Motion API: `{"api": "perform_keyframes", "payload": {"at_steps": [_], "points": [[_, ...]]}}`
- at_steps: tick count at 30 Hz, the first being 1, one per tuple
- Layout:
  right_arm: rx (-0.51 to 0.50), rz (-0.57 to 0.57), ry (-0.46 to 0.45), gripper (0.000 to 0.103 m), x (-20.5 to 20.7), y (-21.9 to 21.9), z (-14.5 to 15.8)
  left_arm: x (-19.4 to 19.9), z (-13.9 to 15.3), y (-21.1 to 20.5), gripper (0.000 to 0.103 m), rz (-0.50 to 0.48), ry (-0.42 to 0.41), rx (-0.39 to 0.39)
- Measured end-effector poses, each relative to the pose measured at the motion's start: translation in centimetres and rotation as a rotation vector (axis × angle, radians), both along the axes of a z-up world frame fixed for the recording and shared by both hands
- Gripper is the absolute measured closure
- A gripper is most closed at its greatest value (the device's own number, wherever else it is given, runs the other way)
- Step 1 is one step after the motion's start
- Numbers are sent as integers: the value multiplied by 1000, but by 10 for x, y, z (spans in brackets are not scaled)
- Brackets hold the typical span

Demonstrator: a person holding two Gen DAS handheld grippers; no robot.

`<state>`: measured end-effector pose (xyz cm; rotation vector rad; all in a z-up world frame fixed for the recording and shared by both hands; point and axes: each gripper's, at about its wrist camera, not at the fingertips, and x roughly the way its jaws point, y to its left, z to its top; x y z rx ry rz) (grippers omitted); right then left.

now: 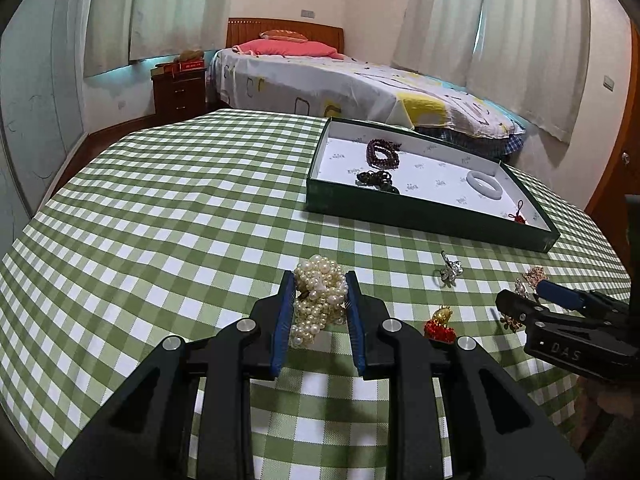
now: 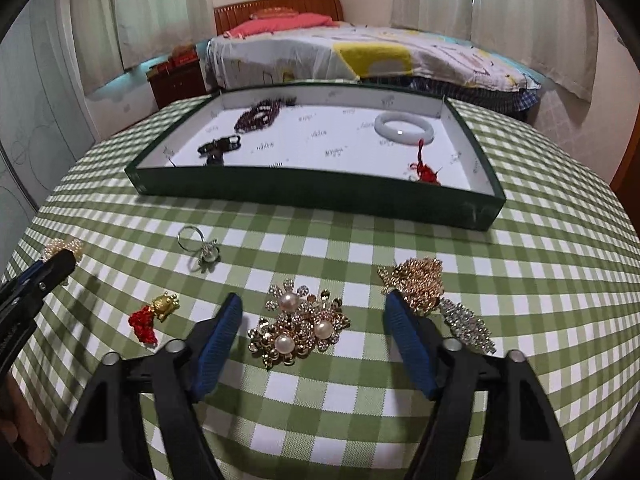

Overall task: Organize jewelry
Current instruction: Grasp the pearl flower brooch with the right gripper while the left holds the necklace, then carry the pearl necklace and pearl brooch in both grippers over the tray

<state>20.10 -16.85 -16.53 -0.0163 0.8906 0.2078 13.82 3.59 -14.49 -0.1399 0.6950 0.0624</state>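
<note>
Two grippers in hand. Left gripper [image 1: 320,280]: fingers [image 1: 282,320] clamped on the pearl strand [image 1: 320,292], a bunched cream cluster pinched from both sides at the near middle of the desk [image 1: 160,200], part of the bunch trailing below the pads. Right gripper [image 2: 314,312]: fingers [image 2: 218,334] apart and holding nothing, straddling the pearl-and-gold brooch [image 2: 298,328], which lies flat on the checked cloth untouched by either pad. Just beside the right pad: gold bead cluster [image 2: 416,280] and crystal brooch [image 2: 466,326]. Toward the left: red-and-gold charm [image 2: 154,316], silver ring [image 2: 200,248]. Beyond, well apart from the loose pieces: green tray [image 2: 312,196], white-lined, containing dark red bead bracelet [image 2: 258,114], black piece [image 2: 220,146], white bangle [image 2: 404,128] and red knot charm [image 2: 426,170]. Handling note, as judgement: centre the brooch between the pads, lower until the tips meet the cloth, close squarely on its rim; keep the right pad from catching the gold cluster. Lift the pearls high enough that the hanging loops pass over the tray's near wall. Room: open cloth lies between the loose pieces and tray; the tray's middle floor is bare, offering ready space. The desk edge curves off close behind both grippers, so work forward.
</note>
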Motion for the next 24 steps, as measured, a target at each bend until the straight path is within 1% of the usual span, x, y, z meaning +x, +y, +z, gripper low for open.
{"api": "perform_keyframes", "payload": {"at_steps": [1, 3, 5, 8, 15, 24], "points": [[1, 0, 7, 44, 1, -1, -1, 0, 0, 0, 79, 0, 3, -1], [-4, -1, 8, 47, 0, -2, -1, 1, -1, 0, 79, 1, 7, -2], [-14, 5, 4, 54, -3, -2, -1, 1, -2, 0, 79, 1, 9, -4], [-27, 17, -12, 61, -10, -4, -1, 0, -2, -1, 79, -3, 11, -2], [29, 17, -19, 64, -20, -19, -1, 0, -5, -3, 79, -5, 21, -5], [24, 34, -40, 64, -29, -21, 1, 0, -5, -6, 79, -9, 22, -1]]}}
